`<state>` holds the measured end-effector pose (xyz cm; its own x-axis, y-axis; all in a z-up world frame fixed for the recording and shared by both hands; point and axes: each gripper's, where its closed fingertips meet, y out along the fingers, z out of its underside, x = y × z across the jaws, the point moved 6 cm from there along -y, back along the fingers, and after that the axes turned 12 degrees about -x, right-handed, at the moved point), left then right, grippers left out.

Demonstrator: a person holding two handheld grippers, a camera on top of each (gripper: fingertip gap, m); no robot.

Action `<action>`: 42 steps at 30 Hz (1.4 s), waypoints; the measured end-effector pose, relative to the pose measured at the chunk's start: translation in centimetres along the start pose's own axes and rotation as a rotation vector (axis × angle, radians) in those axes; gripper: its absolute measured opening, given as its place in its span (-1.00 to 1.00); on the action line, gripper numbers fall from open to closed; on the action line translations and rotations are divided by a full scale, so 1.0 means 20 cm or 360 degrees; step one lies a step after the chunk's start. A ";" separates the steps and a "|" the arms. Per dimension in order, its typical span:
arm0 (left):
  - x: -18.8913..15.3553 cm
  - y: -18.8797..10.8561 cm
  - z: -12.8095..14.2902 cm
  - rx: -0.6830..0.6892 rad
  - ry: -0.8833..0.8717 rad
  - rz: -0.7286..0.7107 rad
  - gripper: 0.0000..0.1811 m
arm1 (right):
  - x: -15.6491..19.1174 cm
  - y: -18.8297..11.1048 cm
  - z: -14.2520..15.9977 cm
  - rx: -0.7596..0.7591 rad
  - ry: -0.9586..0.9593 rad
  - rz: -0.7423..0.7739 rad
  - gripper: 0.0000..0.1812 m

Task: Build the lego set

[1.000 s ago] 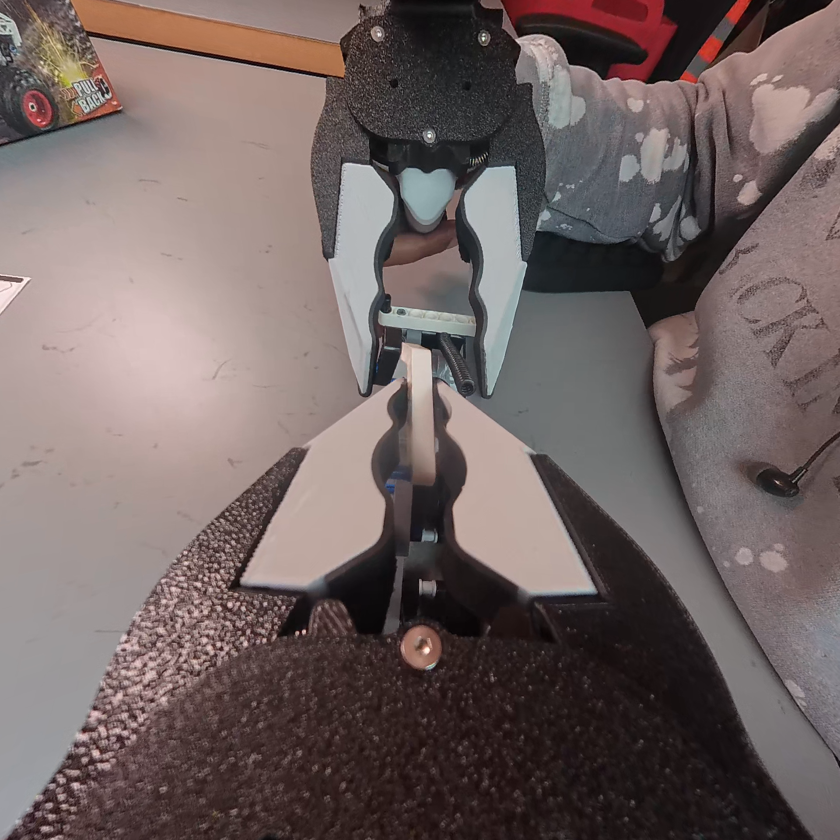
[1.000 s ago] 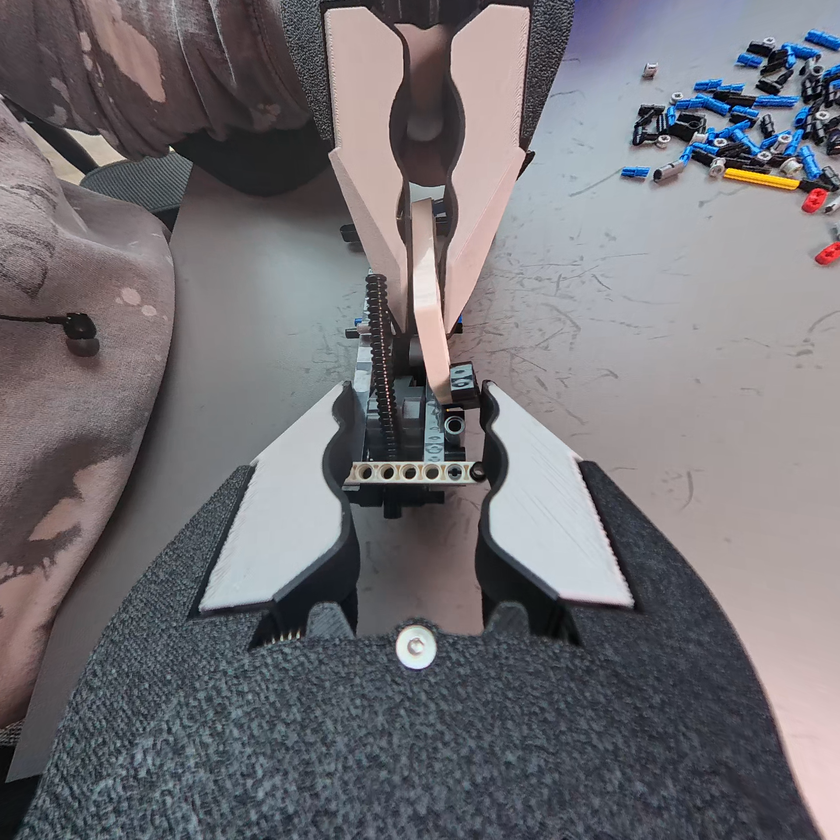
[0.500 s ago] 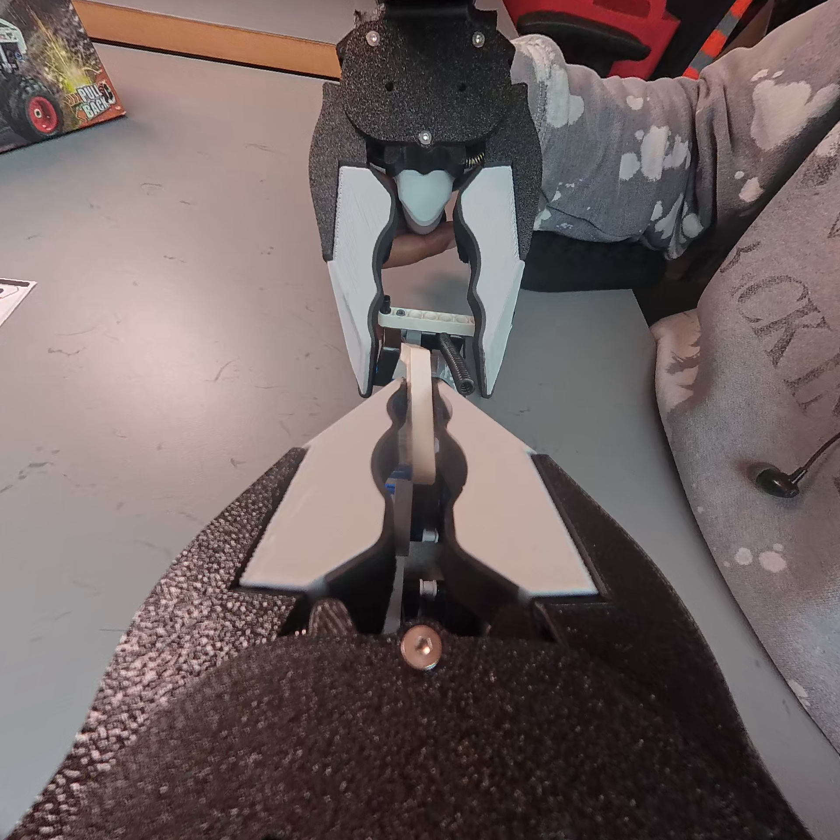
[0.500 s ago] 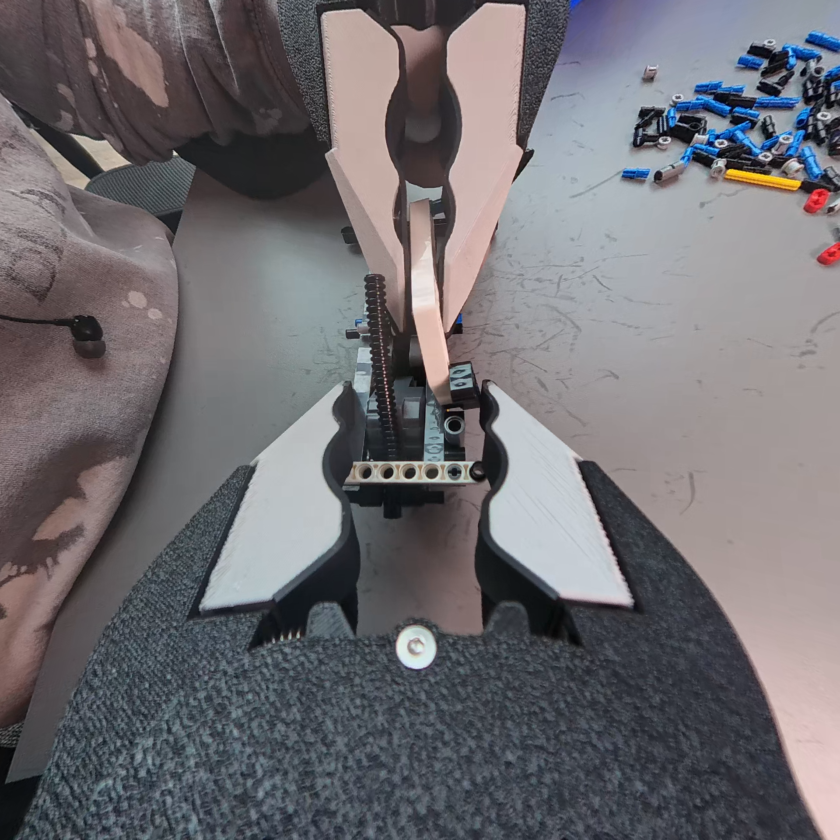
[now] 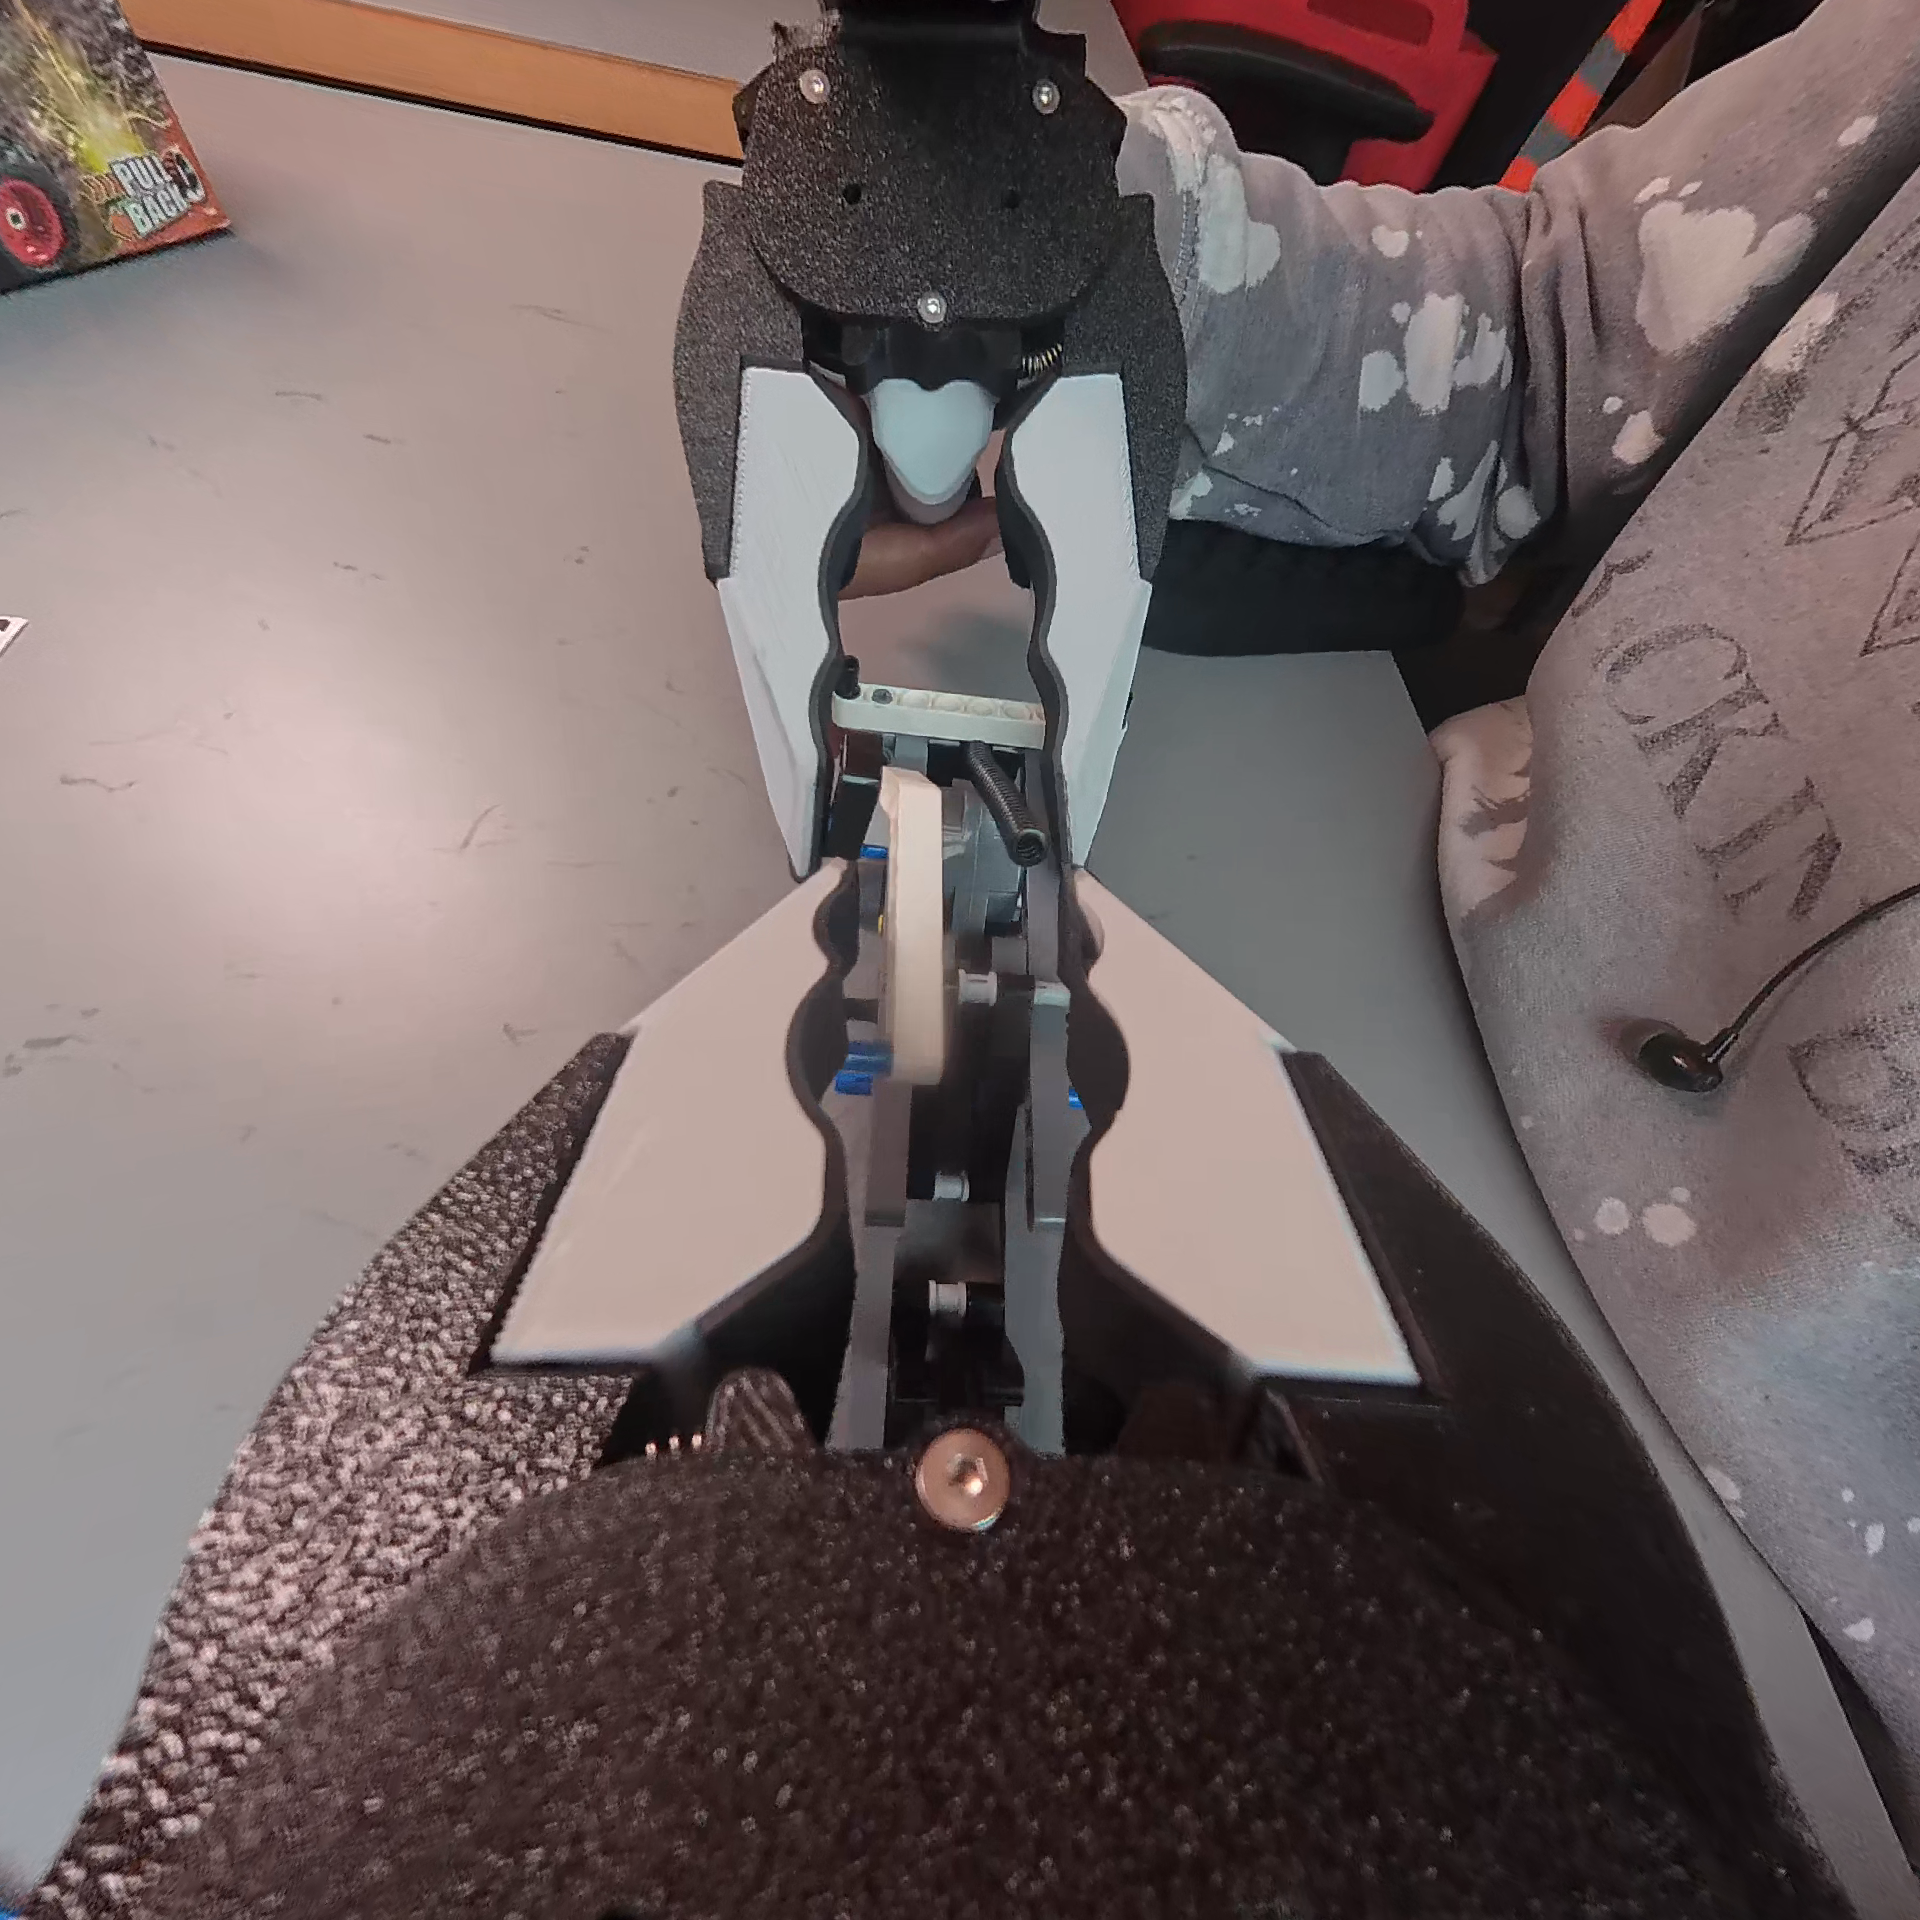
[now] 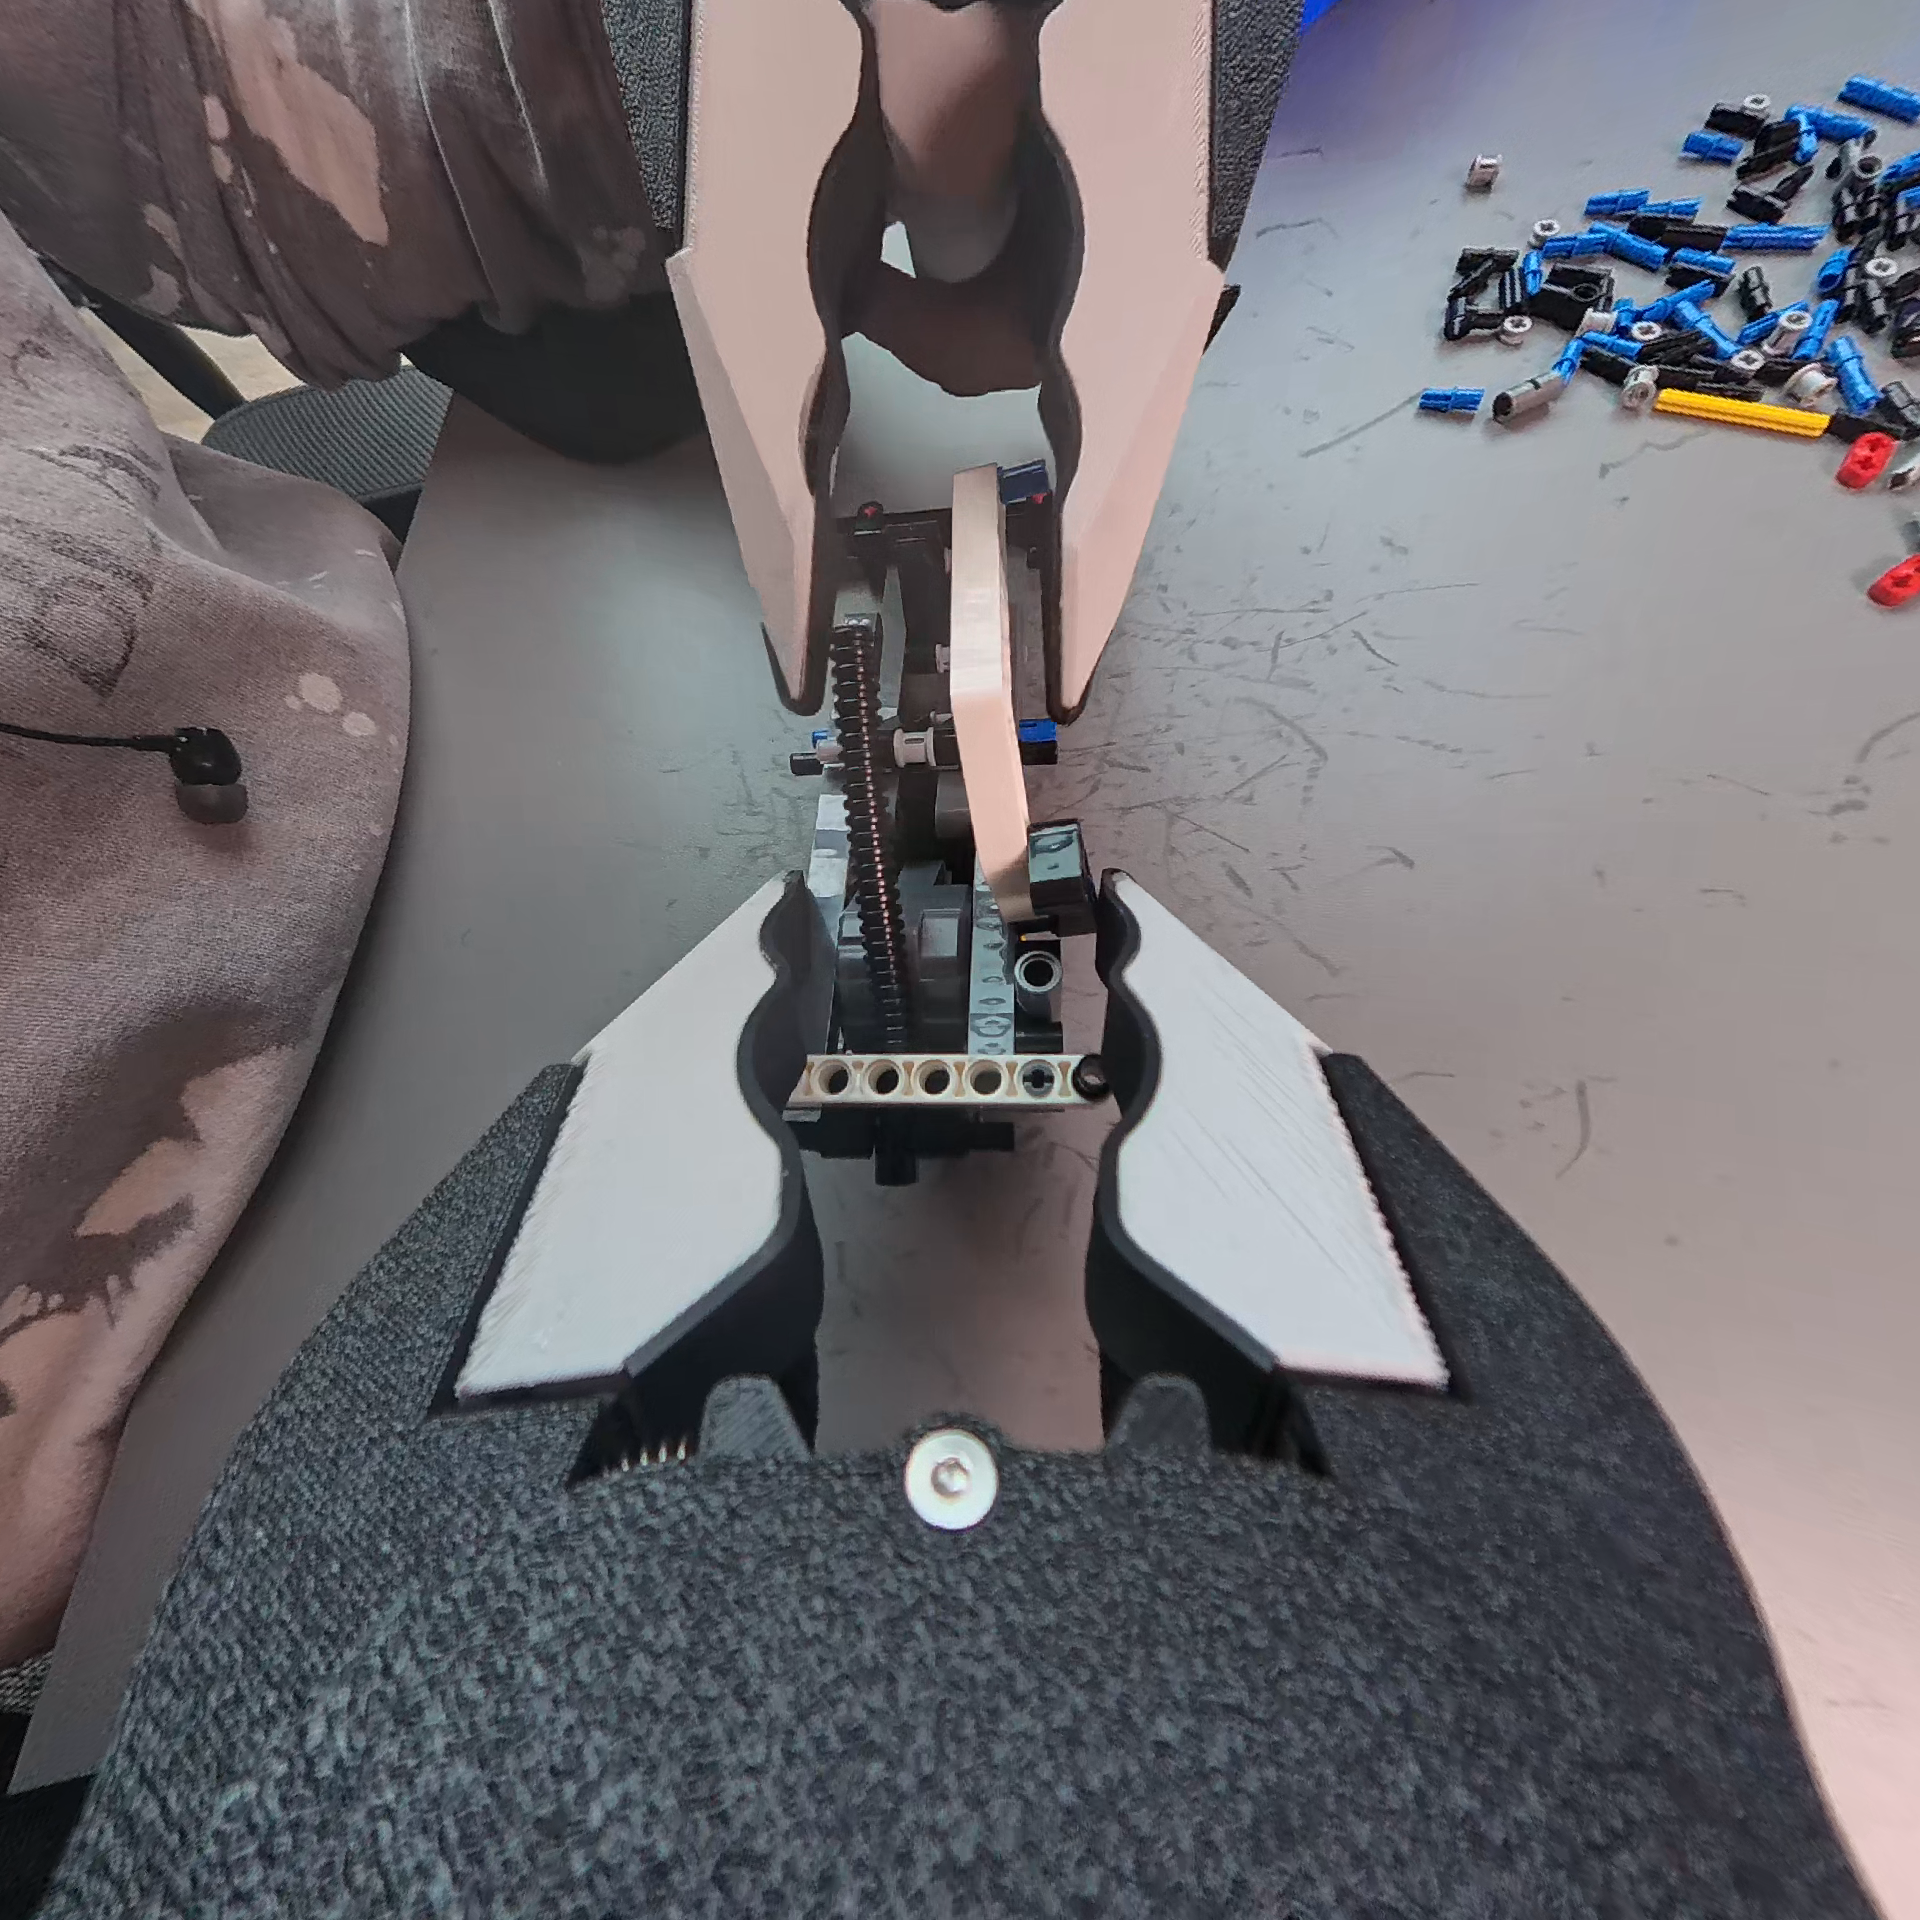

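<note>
The grey table (image 6: pixel 1507 935) carries everything, and places here are given from the one lego assembly (image 6: pixel 914 935) that sits on it between the two grippers. At the table's far left corner from the assembly lies one printed box (image 5: pixel 83 166), cut off by the frame; it bears writing and a red-wheeled vehicle picture. Far to the assembly's right is a heap of loose pieces (image 6: pixel 1714 301), mostly blue and black, too many and too small to count, with one yellow axle (image 6: pixel 1740 410) and two red bits. The left gripper (image 5: pixel 956 894) has its jaws parted around the assembly's far end. The right gripper (image 6: pixel 940 894) clamps the near end at a tan five-hole beam (image 6: pixel 935 1081). One tan curved panel (image 6: pixel 982 686) stands upright in the assembly, beside a black spring (image 6: pixel 868 810).
</note>
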<state>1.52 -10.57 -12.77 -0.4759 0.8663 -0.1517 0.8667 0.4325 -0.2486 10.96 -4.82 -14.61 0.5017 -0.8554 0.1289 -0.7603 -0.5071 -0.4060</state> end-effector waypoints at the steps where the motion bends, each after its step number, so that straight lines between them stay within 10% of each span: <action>1: -0.01 0.00 0.00 0.0014 0.0006 0.0007 -0.58 | 0.00 0.00 0.00 -0.0002 0.0001 0.0004 -0.40; 10: -0.02 0.04 0.02 0.0125 0.0128 -0.0082 -0.41 | -0.01 0.00 0.00 -0.0053 0.0015 0.0122 -0.40; 24: 0.09 0.03 0.02 0.0063 -0.0045 0.0006 -0.91 | -0.01 -0.02 0.02 -0.0179 0.0095 0.0168 -0.47; 32: 0.15 0.04 -0.01 0.0065 -0.0194 0.0185 -0.92 | 0.10 -0.12 -0.01 -0.0151 0.0064 0.0221 0.15; 42: 0.17 0.04 0.01 0.0076 -0.0171 0.0293 -0.92 | 0.07 -0.01 0.07 -0.0104 -0.0092 0.0287 0.01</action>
<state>0.59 -7.42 -13.64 -0.3257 0.8970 -0.2989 0.9335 0.2549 -0.2520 12.42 -5.86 -15.69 0.3761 -0.9265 0.0066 -0.8643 -0.3534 -0.3579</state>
